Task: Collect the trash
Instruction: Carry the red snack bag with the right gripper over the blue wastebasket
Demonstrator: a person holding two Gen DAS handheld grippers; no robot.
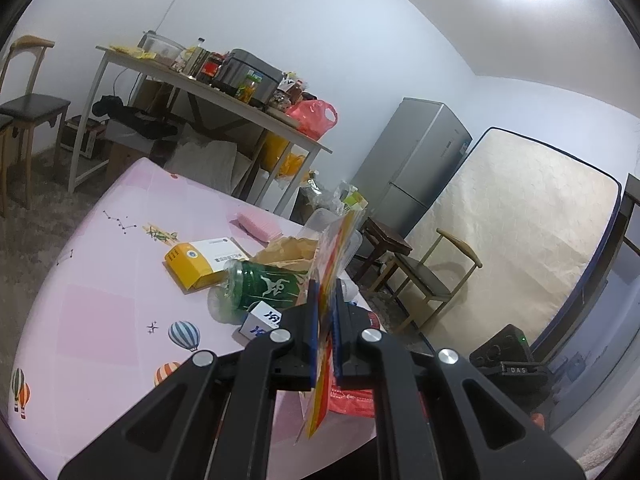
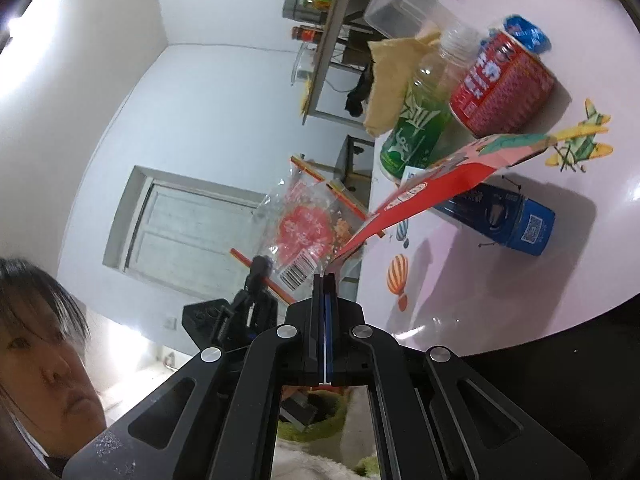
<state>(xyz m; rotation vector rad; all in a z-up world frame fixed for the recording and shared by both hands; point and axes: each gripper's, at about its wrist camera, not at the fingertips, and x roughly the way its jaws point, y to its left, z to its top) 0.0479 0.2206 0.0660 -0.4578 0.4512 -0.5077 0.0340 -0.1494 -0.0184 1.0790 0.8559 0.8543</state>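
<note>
My left gripper (image 1: 325,288) is shut on a clear snack bag (image 1: 340,236) with red and yellow print, held edge-on above the pink tablecloth (image 1: 100,280). In the right wrist view the same bag (image 2: 300,228) hangs from the left gripper (image 2: 260,268) off the table's edge. My right gripper (image 2: 325,278) is shut on the corner of a flattened red carton (image 2: 420,196), whose far end reaches over the table. On the cloth lie a green bottle (image 1: 264,284), a yellow box (image 1: 200,260), a red can (image 2: 504,88) and a blue can (image 2: 500,216).
Brown paper (image 1: 288,254) and a clear plastic tub (image 2: 400,8) lie further back on the table. A cluttered side table (image 1: 208,88), a fridge (image 1: 412,160), a mattress (image 1: 520,216) and wooden chairs (image 1: 432,276) stand around. A person's head (image 2: 36,340) is close at lower left.
</note>
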